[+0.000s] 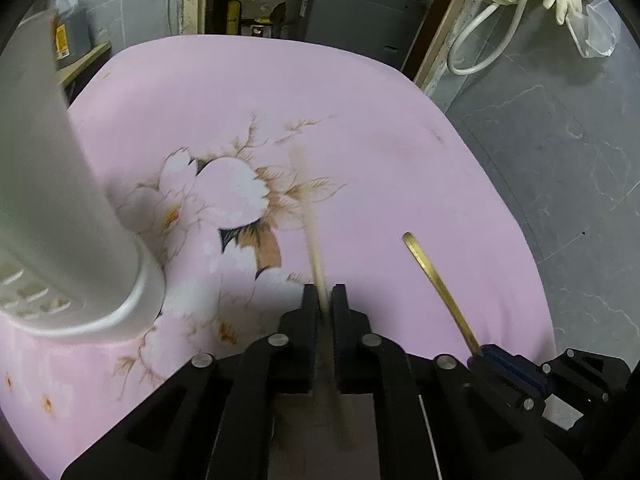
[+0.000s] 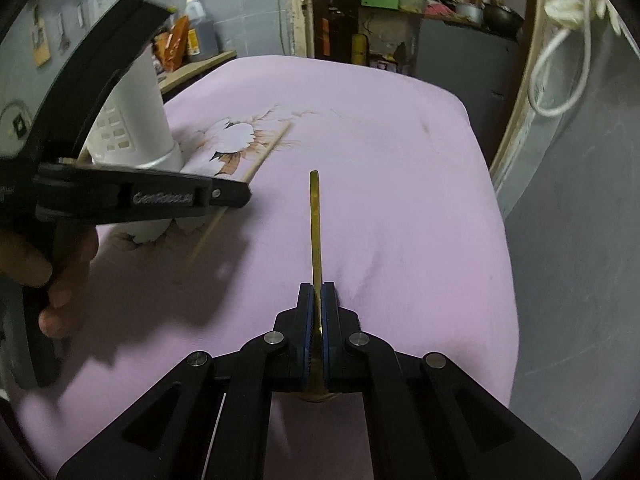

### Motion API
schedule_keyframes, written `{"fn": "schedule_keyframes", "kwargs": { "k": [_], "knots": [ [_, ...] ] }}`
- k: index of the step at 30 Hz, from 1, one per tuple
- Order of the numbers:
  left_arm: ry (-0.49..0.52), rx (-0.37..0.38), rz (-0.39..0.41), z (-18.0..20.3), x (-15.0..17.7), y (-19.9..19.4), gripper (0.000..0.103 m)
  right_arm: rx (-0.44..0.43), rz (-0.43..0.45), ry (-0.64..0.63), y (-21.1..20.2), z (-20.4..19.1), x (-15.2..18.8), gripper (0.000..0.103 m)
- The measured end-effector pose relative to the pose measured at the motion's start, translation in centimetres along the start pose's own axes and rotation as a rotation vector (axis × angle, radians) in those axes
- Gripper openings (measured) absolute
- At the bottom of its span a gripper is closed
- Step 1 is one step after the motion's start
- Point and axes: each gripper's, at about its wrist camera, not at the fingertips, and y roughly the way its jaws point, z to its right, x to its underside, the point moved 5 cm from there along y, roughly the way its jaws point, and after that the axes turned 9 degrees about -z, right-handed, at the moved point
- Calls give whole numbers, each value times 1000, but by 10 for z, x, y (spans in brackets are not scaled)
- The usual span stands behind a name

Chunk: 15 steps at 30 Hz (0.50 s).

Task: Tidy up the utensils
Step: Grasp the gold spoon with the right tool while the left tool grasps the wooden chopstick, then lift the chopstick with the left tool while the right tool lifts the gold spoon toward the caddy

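Pink flowered cloth covers the bench (image 2: pixel 400 160) under both grippers. A white slotted holder (image 1: pixel 60 200) stands upright, just left of the left gripper (image 1: pixel 323 296). That gripper is clamped tight on a wooden chopstick (image 1: pixel 314 236) pointing ahead. To its right, the right gripper (image 2: pixel 318 296) is closed on a gold utensil handle (image 2: pixel 315 216), sticking straight out forward.

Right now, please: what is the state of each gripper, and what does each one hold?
Left gripper: closed on a wooden chopstick.
Right gripper: closed on a gold utensil handle.
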Motion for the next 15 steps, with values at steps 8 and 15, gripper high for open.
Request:
{"fn": "schedule_keyframes", "kwargs": {
  "k": [8,15],
  "knots": [
    [-63,-19,-27,-13,51,-26,3,-71,-29,41,-2,5,5,0],
    [-77,-16,-36,-18,69,-42,5,-77,-34,-59,8,-1,-15,1]
  ]
}}
